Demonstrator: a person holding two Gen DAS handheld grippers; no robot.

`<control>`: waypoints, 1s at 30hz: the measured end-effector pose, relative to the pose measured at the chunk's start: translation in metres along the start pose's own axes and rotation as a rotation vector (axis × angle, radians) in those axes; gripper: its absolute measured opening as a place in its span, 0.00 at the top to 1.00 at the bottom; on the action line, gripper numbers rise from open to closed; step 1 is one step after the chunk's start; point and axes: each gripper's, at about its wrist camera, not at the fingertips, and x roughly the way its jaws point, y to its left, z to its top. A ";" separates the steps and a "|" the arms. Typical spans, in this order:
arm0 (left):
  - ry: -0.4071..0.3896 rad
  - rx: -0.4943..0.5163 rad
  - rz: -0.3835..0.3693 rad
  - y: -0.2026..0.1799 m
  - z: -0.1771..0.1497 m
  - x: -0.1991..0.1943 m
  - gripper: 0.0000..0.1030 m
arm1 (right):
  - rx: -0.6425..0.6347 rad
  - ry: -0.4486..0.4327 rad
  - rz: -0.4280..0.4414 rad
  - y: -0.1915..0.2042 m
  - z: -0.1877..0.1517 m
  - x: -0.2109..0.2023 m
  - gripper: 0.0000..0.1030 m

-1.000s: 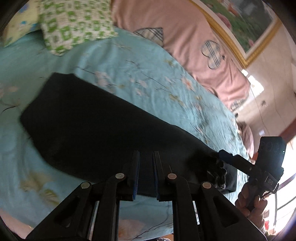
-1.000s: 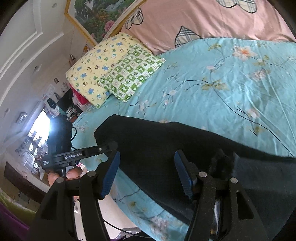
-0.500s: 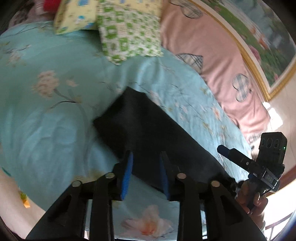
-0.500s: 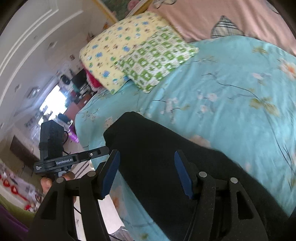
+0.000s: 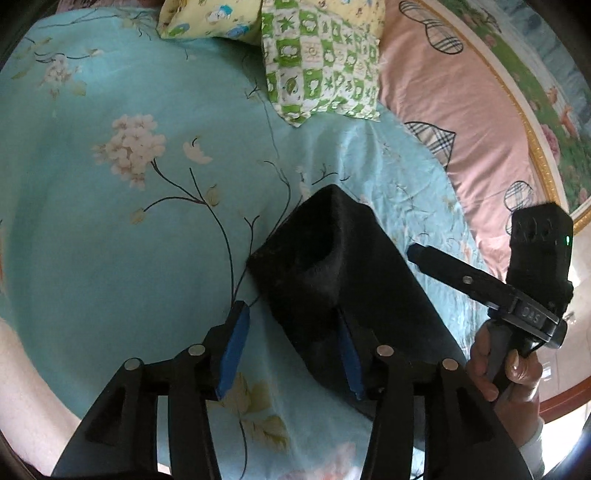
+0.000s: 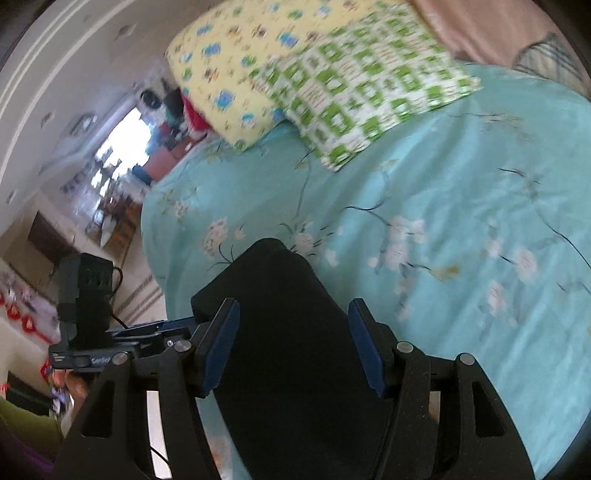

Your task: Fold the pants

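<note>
The black pants (image 5: pixel 332 273) lie folded in a long strip on the turquoise floral bedsheet (image 5: pixel 110 229); they also show in the right wrist view (image 6: pixel 280 317). My left gripper (image 5: pixel 291 350) is open and empty, its jaws straddling the strip's near left edge. My right gripper (image 6: pixel 293 347) is open and empty, hovering over the strip near its end. The right gripper also shows in the left wrist view (image 5: pixel 417 253), and the left gripper in the right wrist view (image 6: pixel 184 325).
A green checked pillow (image 5: pixel 321 62) and a yellow pillow (image 5: pixel 210 18) lie at the head of the bed. A pink heart-print cover (image 5: pixel 461 110) runs along the wall side. The bed's edge (image 6: pixel 155 258) drops toward a cluttered room.
My left gripper has opened from nearly shut. Both grippers have moved along the strip toward its far end near the pillows. The right gripper stayed open.
</note>
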 end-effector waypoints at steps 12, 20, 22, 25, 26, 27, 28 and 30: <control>0.021 0.022 0.003 -0.008 0.007 0.027 0.65 | -0.003 0.133 0.078 -0.011 0.020 0.053 0.70; -0.049 0.109 -0.029 -0.044 0.006 -0.001 0.77 | -0.020 0.034 0.100 -0.002 0.017 0.009 0.76; -0.071 0.136 -0.046 -0.059 0.005 -0.013 0.78 | -0.019 -0.003 0.116 0.000 0.015 -0.011 0.76; -0.092 0.173 -0.072 -0.081 0.001 -0.028 0.78 | -0.021 -0.048 0.126 0.002 0.010 -0.038 0.77; -0.098 0.185 -0.080 -0.087 0.000 -0.032 0.78 | -0.021 -0.062 0.126 0.002 0.008 -0.046 0.77; -0.103 0.200 -0.089 -0.097 -0.003 -0.037 0.78 | -0.018 -0.077 0.127 0.002 0.006 -0.054 0.77; -0.106 0.214 -0.095 -0.105 -0.006 -0.040 0.78 | -0.013 -0.092 0.129 0.002 0.003 -0.063 0.77; -0.110 0.251 -0.112 -0.123 -0.013 -0.046 0.78 | -0.007 -0.127 0.123 0.002 -0.005 -0.083 0.77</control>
